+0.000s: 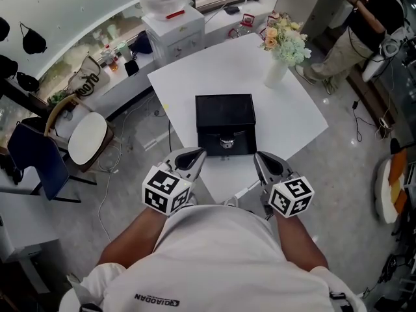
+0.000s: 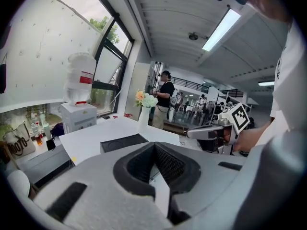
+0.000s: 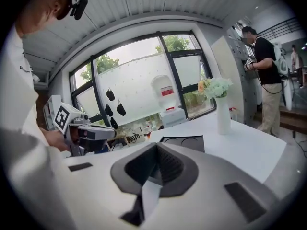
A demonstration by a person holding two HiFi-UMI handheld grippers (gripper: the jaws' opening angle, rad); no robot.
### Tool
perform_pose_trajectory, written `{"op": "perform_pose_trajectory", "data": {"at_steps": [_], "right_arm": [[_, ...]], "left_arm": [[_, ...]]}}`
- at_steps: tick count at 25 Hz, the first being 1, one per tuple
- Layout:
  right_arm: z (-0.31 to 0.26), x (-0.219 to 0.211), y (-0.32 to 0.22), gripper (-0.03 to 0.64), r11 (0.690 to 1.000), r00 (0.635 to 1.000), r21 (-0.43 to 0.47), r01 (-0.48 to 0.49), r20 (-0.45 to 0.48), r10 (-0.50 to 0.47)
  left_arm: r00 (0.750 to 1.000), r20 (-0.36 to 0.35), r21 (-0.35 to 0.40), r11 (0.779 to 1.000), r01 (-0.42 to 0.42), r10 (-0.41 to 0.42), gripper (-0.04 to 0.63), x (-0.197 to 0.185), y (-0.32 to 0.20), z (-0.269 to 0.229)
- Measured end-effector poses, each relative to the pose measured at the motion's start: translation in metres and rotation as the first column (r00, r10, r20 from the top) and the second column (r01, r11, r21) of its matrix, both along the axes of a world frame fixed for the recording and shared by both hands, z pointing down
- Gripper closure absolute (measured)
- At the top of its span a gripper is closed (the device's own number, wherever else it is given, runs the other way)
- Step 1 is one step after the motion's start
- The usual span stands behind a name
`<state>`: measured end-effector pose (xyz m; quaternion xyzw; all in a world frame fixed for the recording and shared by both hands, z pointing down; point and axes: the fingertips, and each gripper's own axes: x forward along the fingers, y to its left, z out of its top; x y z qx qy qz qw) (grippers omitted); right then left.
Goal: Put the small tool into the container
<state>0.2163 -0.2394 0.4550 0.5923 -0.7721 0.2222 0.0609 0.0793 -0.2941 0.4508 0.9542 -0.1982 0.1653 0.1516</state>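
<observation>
Nearest to my body, my left gripper (image 1: 194, 155) has its jaws pressed together with nothing between them. My right gripper (image 1: 260, 156) is the same, closed and empty. Both hang over the near edge of the white table (image 1: 292, 112), well short of the work.

Just beyond them the black container (image 1: 224, 112) sits on the table. At its near side lies a small shiny piece (image 1: 225, 142). I think it is the tool, but it is too small to tell it from a latch, and I cannot tell if it lies inside a front section or just against it.

If it is metal, I expect it to be light, stiff and a bit slippery. I would spread one gripper, then pinch it across its narrow middle with the pad tips.

Farther away a vase (image 1: 275, 74) of flowers stands near the table corner, and a person (image 1: 364, 25) is at the back.
</observation>
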Motion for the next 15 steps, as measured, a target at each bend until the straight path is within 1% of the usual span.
{"op": "perform_pose_trajectory", "data": {"at_steps": [6, 15], "right_arm": [[0.0059, 0.0013, 0.0019, 0.611, 1.0, 0.998, -0.011, 0.009, 0.061, -0.008], [0.0057, -0.0051, 0.0031, 0.612, 0.999, 0.998, -0.009, 0.042, 0.042, -0.042]], "left_arm": [[1.0, -0.002, 0.0, 1.0, 0.005, -0.005, 0.586, 0.0017, 0.0, 0.0002], [1.0, 0.003, 0.002, 1.0, 0.013, -0.013, 0.587, 0.0021, 0.0017, -0.0007]]}}
